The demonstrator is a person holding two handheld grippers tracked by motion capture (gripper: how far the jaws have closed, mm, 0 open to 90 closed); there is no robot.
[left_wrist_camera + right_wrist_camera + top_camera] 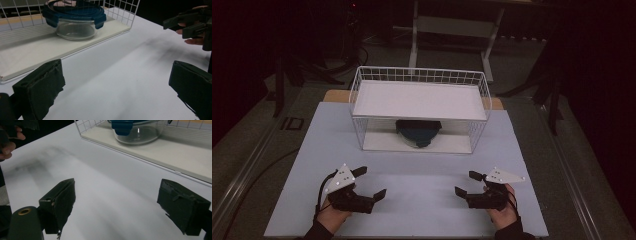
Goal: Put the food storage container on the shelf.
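1. Sitting on the lower shelf of the white wire two-tier rack [419, 75] is the round clear glass container with the dark blue clip-on lid [418, 132], tucked under the white upper shelf, roughly centred between the rack's two ends and standing upright.
2. Looking along the left gripper view, the glass container [75, 21] is standing ahead and up to the left of the jaws, well apart from them, with the open front edge of the rack in between.
3. Looking along the right gripper view, the same container [137, 130] is sitting ahead and up to the right, again well apart.
4. Hovering near the front edge of the pale grey table [412, 210] is the left gripper [371, 182], its jaws standing wide apart and gripping nothing.
5. Mirroring it on the other side is the right gripper [467, 182], jaws likewise spread wide and empty.
6. Judging the step: both tongs are lining up for a reach into the lower shelf, so a low, level approach looks best, clearing the upper shelf and the wire front.
7. Taking the bowl from both sides below the blue lid seems wiser than pinching the clips, since the glass may be slippery and heavy; sliding it forward before lifting should be keeping it off the wire.
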